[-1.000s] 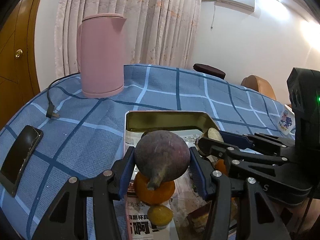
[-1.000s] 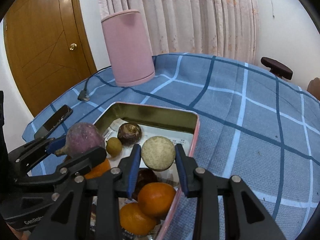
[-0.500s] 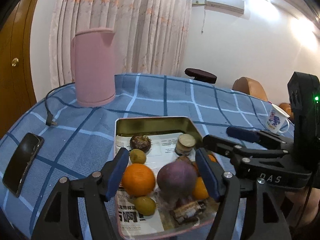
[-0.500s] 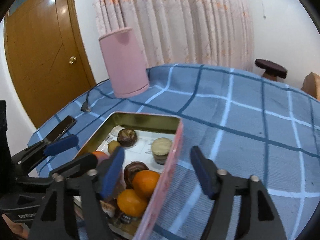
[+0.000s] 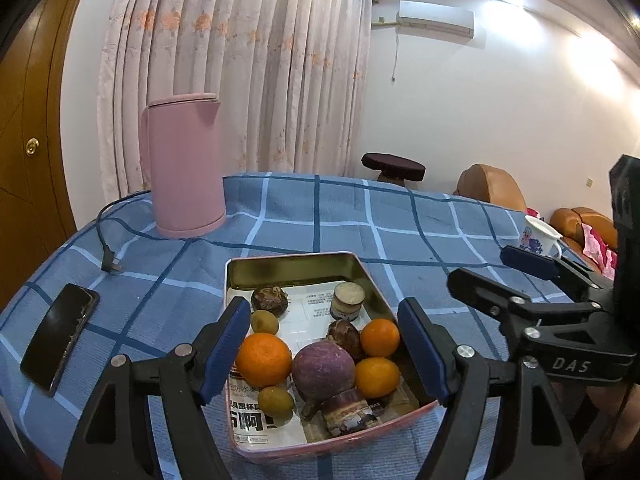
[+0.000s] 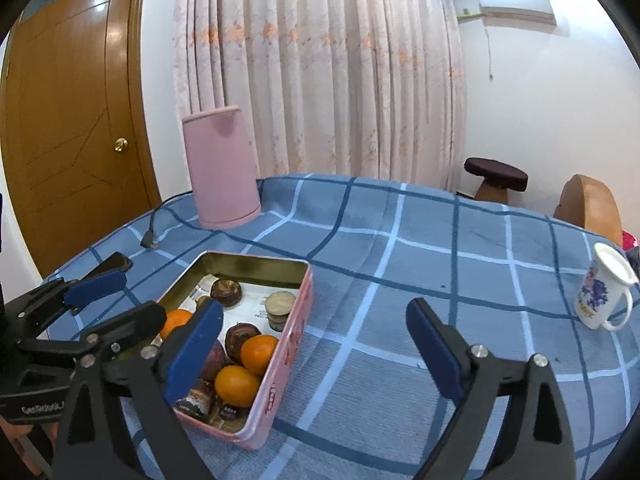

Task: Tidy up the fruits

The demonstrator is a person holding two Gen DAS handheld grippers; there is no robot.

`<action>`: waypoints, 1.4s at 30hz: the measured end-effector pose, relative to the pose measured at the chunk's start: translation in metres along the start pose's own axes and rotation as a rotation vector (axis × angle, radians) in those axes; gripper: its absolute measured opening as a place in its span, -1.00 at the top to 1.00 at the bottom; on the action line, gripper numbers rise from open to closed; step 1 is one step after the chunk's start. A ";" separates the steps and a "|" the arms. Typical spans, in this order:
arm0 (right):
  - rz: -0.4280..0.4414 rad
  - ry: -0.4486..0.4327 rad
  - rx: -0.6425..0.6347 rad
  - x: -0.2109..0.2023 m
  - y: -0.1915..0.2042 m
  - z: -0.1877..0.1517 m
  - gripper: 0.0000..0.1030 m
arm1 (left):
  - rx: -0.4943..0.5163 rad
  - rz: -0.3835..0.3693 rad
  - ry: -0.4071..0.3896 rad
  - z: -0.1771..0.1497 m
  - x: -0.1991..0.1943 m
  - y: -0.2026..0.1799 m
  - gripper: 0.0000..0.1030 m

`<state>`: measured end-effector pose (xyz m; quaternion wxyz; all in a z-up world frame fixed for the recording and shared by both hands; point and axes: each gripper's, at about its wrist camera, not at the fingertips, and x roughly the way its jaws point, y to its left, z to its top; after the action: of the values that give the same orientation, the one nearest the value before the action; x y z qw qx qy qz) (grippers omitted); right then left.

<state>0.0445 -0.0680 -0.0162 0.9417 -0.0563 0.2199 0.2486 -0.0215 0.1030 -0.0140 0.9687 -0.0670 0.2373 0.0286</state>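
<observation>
All the fruits sit gathered in the pink tin (image 5: 362, 270) on the checked tablecloth (image 6: 420, 264), so the left gripper (image 5: 322, 350) and right gripper (image 6: 316, 354) hang above it, jaws opening wide and empty.

open cloth (image 6: 400, 320) right of tin (image 6: 280, 368), kettle (image 5: 184, 168) behind

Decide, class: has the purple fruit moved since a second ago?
Yes. The purple fruit was up between the left gripper's pads, above the tin's rim; now it lies in the tin among the oranges, jaws opening.
</observation>
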 end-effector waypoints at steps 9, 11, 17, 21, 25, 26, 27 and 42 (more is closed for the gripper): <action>0.001 -0.033 0.005 -0.018 -0.003 0.000 -0.95 | 0.008 0.013 -0.005 0.002 -0.002 -0.003 -0.50; 0.001 -0.036 0.005 -0.020 -0.004 0.000 -0.95 | 0.009 0.015 -0.004 0.002 -0.002 -0.004 -0.50; -0.002 -0.047 0.024 -0.023 -0.009 0.000 -0.95 | 0.014 0.020 -0.005 0.002 -0.003 -0.006 -0.50; -0.003 -0.051 0.026 -0.024 -0.010 0.000 -0.95 | 0.014 0.024 -0.006 0.003 -0.003 -0.006 -0.50; -0.002 -0.052 0.027 -0.025 -0.011 0.000 -0.96 | 0.014 0.026 -0.005 0.003 -0.003 -0.005 -0.50; -0.002 -0.053 0.027 -0.026 -0.011 0.000 -0.96 | 0.015 0.028 -0.005 0.003 -0.003 -0.006 -0.50; -0.002 -0.053 0.027 -0.025 -0.011 0.000 -0.96 | 0.017 0.029 -0.004 0.003 -0.003 -0.006 -0.50; -0.004 -0.063 0.025 -0.028 -0.011 0.003 -0.96 | 0.028 0.048 0.000 0.004 -0.003 -0.007 -0.51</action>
<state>0.0292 -0.0899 -0.0008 0.9492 -0.0370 0.1931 0.2456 -0.0217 0.0965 -0.0087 0.9686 -0.0475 0.2390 0.0486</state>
